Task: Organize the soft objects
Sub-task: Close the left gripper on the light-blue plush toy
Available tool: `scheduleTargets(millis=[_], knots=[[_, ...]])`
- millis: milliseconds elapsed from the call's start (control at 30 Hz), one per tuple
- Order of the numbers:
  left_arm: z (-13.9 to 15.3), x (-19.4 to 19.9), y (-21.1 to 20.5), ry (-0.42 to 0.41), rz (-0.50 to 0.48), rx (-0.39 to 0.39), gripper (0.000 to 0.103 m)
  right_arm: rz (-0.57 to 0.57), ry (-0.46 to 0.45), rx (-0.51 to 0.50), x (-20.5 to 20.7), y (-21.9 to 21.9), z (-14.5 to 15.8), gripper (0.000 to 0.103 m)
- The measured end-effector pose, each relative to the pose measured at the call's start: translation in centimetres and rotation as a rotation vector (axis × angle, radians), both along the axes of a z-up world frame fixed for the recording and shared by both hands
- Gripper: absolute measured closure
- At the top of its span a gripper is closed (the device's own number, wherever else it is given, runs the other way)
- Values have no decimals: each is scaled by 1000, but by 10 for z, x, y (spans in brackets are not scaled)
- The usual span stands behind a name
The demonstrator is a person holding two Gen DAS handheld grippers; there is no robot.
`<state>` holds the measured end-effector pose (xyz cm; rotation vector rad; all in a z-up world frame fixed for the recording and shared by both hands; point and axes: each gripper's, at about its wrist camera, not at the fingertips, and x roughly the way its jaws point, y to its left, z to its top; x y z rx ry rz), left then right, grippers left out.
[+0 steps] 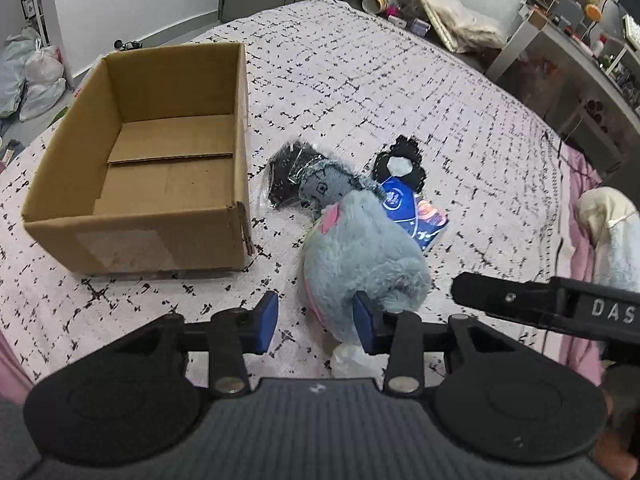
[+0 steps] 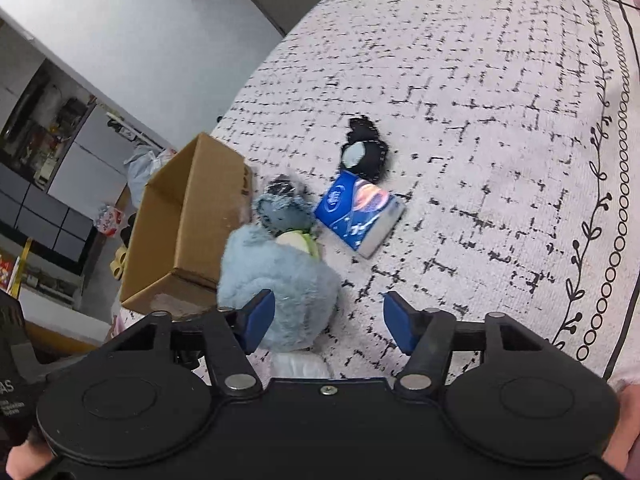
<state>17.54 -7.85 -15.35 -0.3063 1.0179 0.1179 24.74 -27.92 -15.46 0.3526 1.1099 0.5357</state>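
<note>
Both tools angle steeply down over the fluffy light-blue plush toy (image 1: pixel 360 256) mid-bed beside the open brown cardboard box (image 1: pixel 152 160). Left tool (image 1: pixel 316 322) and right tool (image 2: pixel 328 322) stand released, each with one blue pad against the fur.

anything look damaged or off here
The cardboard box has a torn, ragged near-right corner. It is still empty, while the blue plush toy, tissue pack and other soft items lie piled beside it on the bedspread.

fluffy blue plush toy (image 1: pixel 360 248), matt cardboard box (image 1: pixel 152 168), woven cloth bedspread (image 1: pixel 360 92).
</note>
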Motion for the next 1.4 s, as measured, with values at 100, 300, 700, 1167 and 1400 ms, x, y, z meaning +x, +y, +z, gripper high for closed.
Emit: scheduleTargets(millis=[100, 300, 700, 1167, 1400], knots=[[-8, 7, 1, 14, -8, 1, 66, -17, 9, 6, 3, -4, -3, 45], [-14, 12, 8, 8, 17, -48, 80, -14, 18, 30, 4, -3, -5, 45], [-11, 11, 18, -61, 47, -116, 87, -37, 88, 145, 14, 8, -20, 50], [-9, 17, 17, -94, 66, -137, 84, -72, 107, 186, 23, 24, -37, 70], [-11, 22, 11, -115, 83, -150, 82, -125, 113, 237, 25, 14, -40, 78]])
